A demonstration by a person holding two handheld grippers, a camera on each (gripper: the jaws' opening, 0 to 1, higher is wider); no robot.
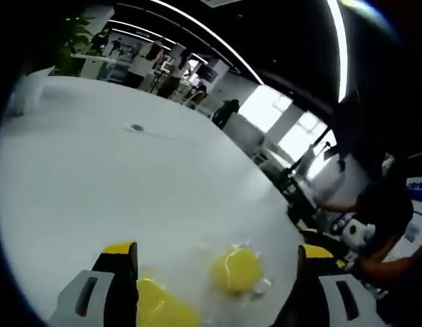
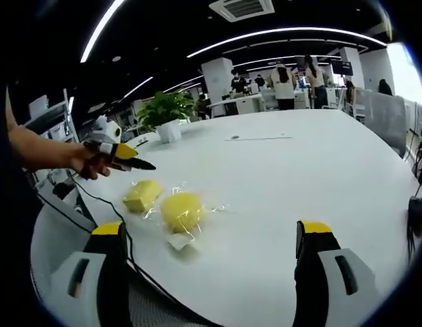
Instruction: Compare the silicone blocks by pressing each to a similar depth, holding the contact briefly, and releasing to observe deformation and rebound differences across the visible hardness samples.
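Two yellow silicone blocks in clear wrap, a round one [image 2: 181, 210] and a squarer one [image 2: 142, 195], lay on the white table [image 2: 299, 177] ahead of the right gripper [image 2: 209, 238], its jaws spread and empty; the left gripper [image 1: 217, 262] was likewise agape, a black cable [image 2: 95, 204] trailing nearby.

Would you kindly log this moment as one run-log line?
stage: pre-press | left gripper: open, above yellow blocks | right gripper: open, short of blocks | blocks: two, in clear wrap, on white table

White table [image 2: 320, 177] bore two yellow silicone blocks [image 2: 142, 195] [image 2: 181, 210] in clear wrap, side by side; right gripper [image 2: 212, 269] stood open, touching neither; left gripper [image 2: 132, 160] hovered beyond, held by a hand [image 2: 88, 162].
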